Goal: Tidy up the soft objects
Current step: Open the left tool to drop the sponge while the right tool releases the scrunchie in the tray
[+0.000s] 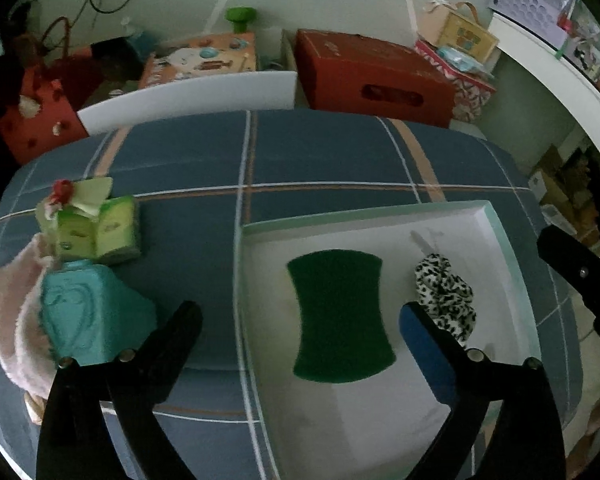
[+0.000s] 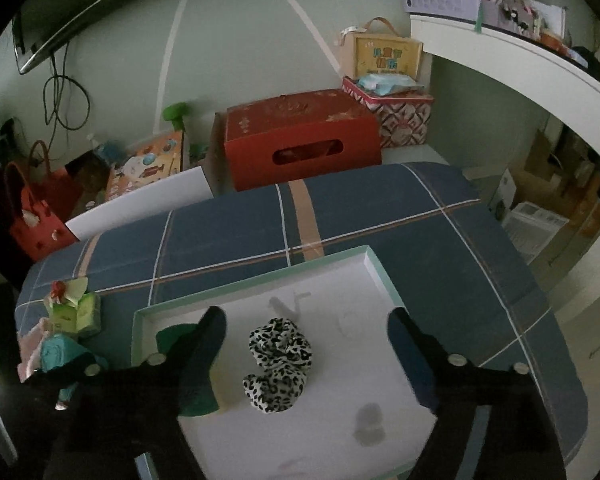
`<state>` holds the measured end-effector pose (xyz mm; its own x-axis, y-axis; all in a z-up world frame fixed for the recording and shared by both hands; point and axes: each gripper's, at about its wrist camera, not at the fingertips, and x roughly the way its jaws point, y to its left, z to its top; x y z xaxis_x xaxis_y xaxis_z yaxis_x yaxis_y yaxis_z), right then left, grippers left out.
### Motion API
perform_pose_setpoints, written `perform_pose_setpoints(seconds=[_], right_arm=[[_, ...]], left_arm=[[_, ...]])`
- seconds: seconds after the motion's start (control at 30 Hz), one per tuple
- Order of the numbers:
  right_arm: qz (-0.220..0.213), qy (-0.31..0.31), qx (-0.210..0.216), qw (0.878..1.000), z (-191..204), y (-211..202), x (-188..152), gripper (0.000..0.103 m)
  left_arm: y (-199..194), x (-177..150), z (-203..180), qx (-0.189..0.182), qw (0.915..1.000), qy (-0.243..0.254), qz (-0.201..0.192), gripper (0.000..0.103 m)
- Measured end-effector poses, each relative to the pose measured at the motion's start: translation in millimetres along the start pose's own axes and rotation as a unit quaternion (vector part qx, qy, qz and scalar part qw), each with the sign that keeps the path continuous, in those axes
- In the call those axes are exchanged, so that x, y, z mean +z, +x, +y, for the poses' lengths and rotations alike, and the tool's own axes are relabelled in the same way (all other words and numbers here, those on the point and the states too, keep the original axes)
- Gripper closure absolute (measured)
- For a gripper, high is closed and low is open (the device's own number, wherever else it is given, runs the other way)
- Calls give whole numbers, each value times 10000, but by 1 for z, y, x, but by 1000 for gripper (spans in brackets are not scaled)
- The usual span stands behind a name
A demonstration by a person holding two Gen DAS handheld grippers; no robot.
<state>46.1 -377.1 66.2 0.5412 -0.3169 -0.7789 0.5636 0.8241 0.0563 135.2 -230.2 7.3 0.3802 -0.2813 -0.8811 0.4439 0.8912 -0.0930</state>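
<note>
No text can be read for certain. The yellow box with a handle (image 2: 388, 56) against the back wall carries blue and green characters on its front, too small and blurred to make out. The red box (image 2: 300, 136) bears faint gold markings on its lid, also illegible.

Green sponge (image 1: 342, 316); scrunchie (image 2: 278, 364) – blk/wht leopard
</note>
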Motion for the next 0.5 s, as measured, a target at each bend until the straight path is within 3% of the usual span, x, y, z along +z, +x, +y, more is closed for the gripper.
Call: perform_pose_setpoints(seconds=[0.07,0.2,0.5], right_arm=[[-4,66,20,10000,-2,3,0,0],[-66,194,-5,9998,-8,5,-1,0],[-239,-259,-642,9973,6,9,-1,0]], left_arm=[[-2,0,5,97,9999,-35,-35,4],[-8,0,15,164,9998,-110,-98,4],[-21,-2,30,251,9990,-223,-299,4]])
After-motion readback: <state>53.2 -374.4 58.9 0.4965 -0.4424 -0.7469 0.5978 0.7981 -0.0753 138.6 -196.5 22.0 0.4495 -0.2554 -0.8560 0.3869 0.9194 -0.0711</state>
